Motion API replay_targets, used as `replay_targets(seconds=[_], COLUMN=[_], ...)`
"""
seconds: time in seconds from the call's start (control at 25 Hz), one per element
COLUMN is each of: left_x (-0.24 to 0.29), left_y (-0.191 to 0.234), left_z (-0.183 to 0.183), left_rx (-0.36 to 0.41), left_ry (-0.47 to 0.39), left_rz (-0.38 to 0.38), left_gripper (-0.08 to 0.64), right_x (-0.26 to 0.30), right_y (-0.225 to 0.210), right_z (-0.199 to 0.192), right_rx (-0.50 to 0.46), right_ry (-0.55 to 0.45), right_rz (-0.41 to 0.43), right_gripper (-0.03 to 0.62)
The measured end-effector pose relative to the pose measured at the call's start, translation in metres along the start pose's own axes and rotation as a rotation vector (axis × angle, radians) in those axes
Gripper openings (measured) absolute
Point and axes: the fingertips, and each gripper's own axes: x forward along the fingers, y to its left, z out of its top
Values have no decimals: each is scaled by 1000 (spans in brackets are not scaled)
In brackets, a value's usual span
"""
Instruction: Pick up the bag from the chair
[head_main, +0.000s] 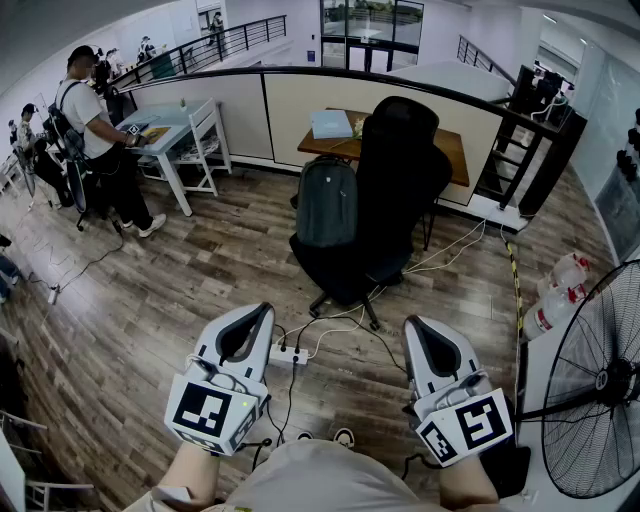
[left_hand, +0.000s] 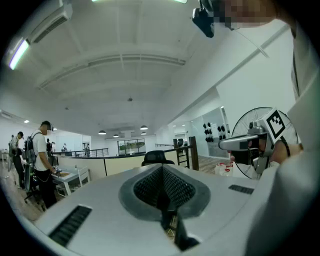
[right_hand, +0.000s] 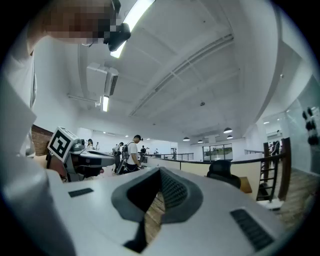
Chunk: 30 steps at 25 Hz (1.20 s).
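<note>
A grey backpack (head_main: 327, 203) stands upright on the seat of a black office chair (head_main: 395, 190), left of its backrest, in the middle of the head view. Both grippers are held low, close to my body and well short of the chair. My left gripper (head_main: 255, 312) and my right gripper (head_main: 415, 325) point toward the chair, jaws closed together with nothing between them. In the left gripper view only the top of the chair (left_hand: 156, 157) shows above the left gripper (left_hand: 162, 167). The chair (right_hand: 222, 172) also sits beyond the right gripper (right_hand: 160, 172). The bag is hidden in both gripper views.
A white power strip (head_main: 288, 355) with several cables lies on the wood floor between me and the chair. A wooden desk (head_main: 455, 150) stands behind the chair. A floor fan (head_main: 600, 400) and water bottles (head_main: 560, 285) are at right. A person (head_main: 95, 130) stands at a white table far left.
</note>
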Motion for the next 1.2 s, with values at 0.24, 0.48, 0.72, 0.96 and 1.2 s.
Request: replay_targets(seconds=[0.24, 0.48, 0.72, 0.96, 1.2], left_x=[-1, 1, 9, 20, 22], left_y=[-2, -3, -14, -14, -21], left_z=[-3, -2, -10, -26, -24], left_rx=[30, 28, 6, -6, -98], left_ry=[13, 20, 32, 81, 13], left_rz=[8, 6, -2, 57, 115], left_gripper=[3, 3, 3, 5, 383], right_x=[-3, -7, -10, -8, -19], right_y=[3, -3, -16, -36, -66], right_z=[-4, -5, -9, -20, -14], right_rx=[1, 16, 40, -38, -12], right_ry=[5, 5, 6, 72, -17], right_rz=[14, 19, 15, 29, 0], right_gripper=[3, 3, 3, 123, 455])
